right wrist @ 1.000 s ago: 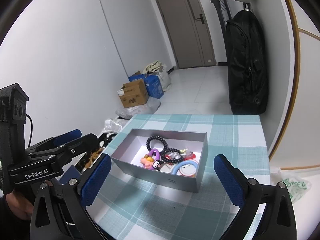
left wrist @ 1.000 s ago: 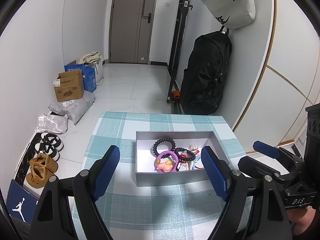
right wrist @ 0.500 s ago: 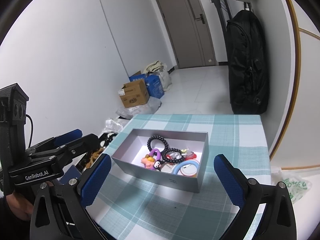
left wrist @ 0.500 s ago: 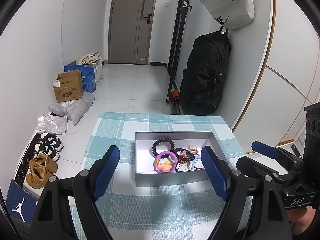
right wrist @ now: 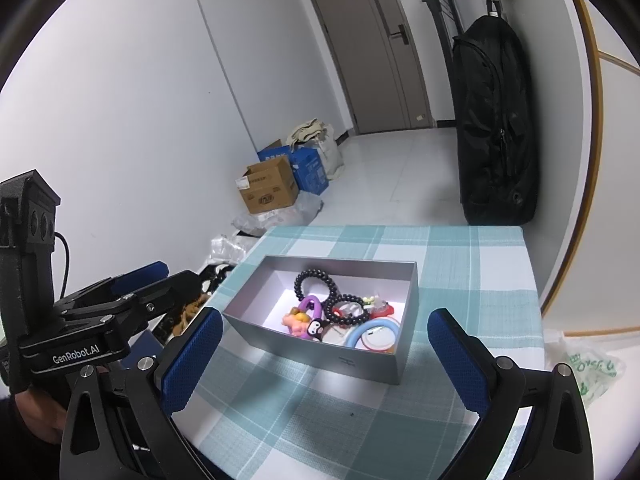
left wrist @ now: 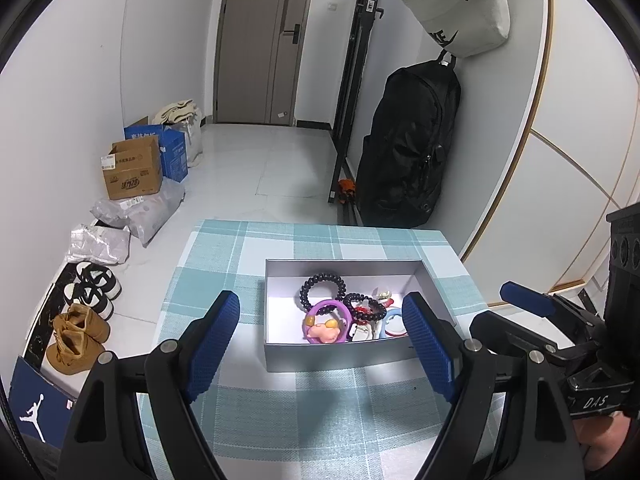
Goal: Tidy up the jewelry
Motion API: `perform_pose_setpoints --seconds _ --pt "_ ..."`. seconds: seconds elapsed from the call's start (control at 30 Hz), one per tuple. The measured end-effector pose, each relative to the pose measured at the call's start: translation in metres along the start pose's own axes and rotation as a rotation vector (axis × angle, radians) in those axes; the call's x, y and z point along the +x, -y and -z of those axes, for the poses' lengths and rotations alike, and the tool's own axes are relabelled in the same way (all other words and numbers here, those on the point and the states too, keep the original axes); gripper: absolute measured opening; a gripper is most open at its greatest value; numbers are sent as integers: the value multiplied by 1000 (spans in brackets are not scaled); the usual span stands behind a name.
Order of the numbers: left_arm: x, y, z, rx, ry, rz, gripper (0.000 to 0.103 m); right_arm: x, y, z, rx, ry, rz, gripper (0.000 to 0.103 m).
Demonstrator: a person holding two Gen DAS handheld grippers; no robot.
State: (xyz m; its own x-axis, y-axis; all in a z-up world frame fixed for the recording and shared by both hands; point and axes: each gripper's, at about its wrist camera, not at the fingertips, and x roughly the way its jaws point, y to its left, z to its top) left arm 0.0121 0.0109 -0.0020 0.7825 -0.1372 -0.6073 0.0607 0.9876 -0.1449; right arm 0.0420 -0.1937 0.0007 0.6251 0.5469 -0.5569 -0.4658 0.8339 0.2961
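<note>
A grey open box [left wrist: 336, 356] [right wrist: 316, 354] stands on the teal checked tablecloth [left wrist: 320, 412]. Inside lie a black bead bracelet [left wrist: 322, 284] [right wrist: 314, 280], a purple ring with a pink charm [left wrist: 326, 322] [right wrist: 304, 318], a dark bead bracelet [left wrist: 365, 307] [right wrist: 346, 310] and a blue ring [right wrist: 374, 334]. My left gripper [left wrist: 326, 350] is open and empty, hovering on the near side of the box. My right gripper [right wrist: 326, 362] is open and empty, also short of the box; it shows at the right of the left wrist view [left wrist: 528, 306].
The table is small, with edges close on all sides [right wrist: 524, 236]. A black backpack [left wrist: 408, 148] hangs on the right wall. Cardboard boxes [left wrist: 132, 168], bags and shoes [left wrist: 78, 338] lie on the floor at left. A plastic bag [right wrist: 592, 364] lies right of the table.
Both grippers have held almost still; the box sits a touch lower and nearer in both views. Nothing was taken hold of or let go.
</note>
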Motion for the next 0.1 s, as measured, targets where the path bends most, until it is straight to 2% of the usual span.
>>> perform_pose_setpoints --seconds 0.1 --pt "2 -2 5 7 17 -15 80 2 1 0 1 -9 5 103"
